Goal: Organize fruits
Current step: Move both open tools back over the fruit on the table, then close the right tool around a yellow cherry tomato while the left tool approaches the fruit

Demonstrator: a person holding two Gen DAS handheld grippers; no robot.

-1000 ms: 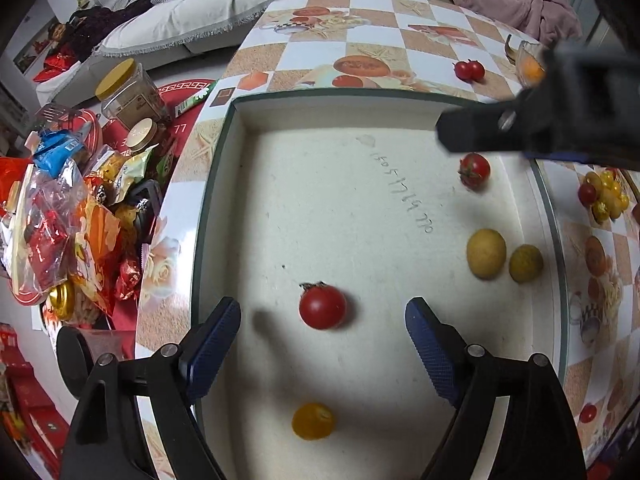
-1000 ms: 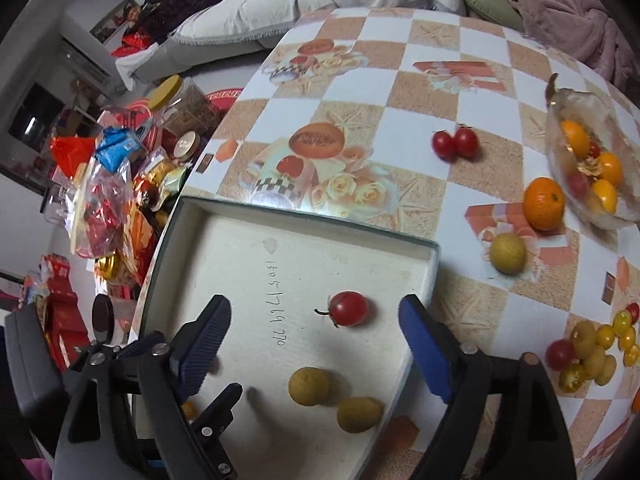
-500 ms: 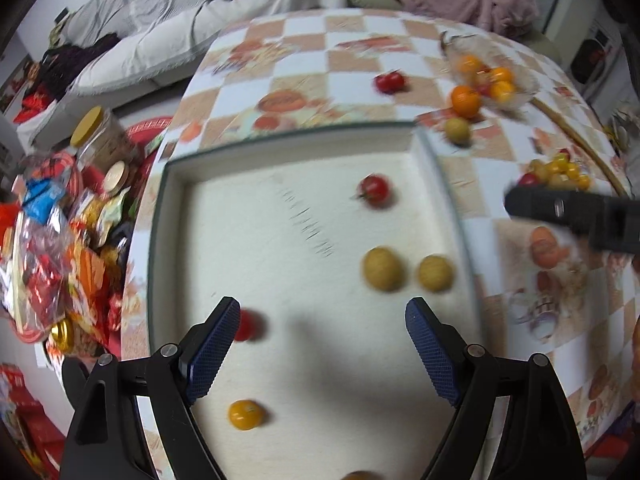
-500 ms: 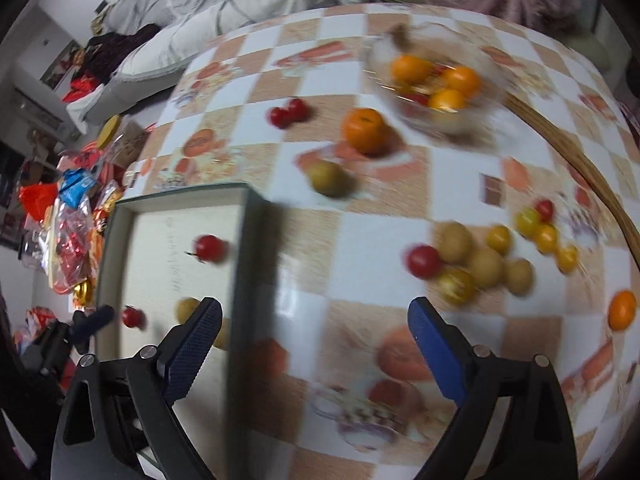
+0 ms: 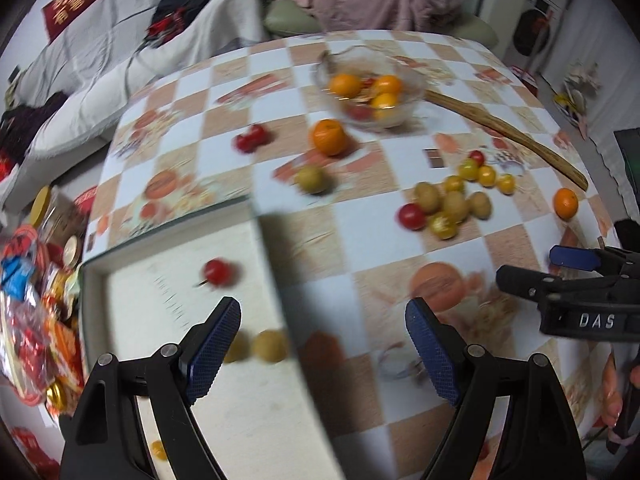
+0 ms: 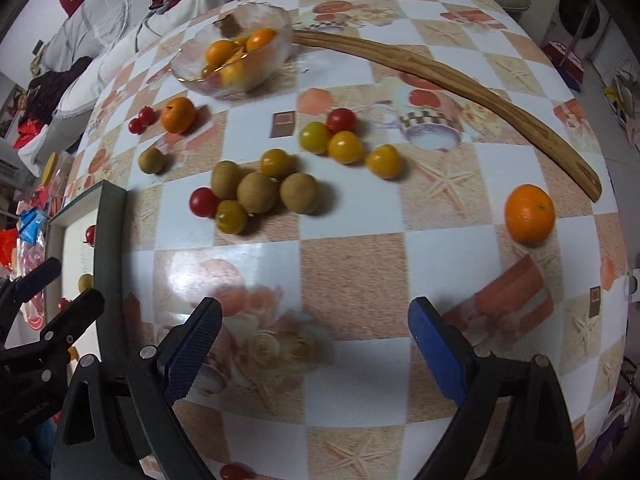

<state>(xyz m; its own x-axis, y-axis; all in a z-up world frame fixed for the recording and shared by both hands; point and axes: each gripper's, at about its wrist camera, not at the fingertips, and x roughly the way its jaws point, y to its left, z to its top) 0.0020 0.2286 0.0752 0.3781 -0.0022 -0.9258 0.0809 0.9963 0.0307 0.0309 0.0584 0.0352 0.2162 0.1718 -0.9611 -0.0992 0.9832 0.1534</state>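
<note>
I see the loose fruit cluster of brown, yellow and red pieces lying mid-table, ahead of my right gripper, whose jaws are spread wide with nothing between them. My left gripper is likewise open and empty, hovering over the right edge of the tray, which holds a red tomato and two brownish fruits. Beyond sit a glass bowl of oranges, single oranges and a curved wooden stick.

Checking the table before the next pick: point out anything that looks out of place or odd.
One orange sits alone near the table's right edge, apart from the cluster of small fruit. A long curved wooden stick lies among the fruit, one end by the glass bowl. Nothing looks spilled or damaged. Both grippers' jaws are open and empty.
</note>
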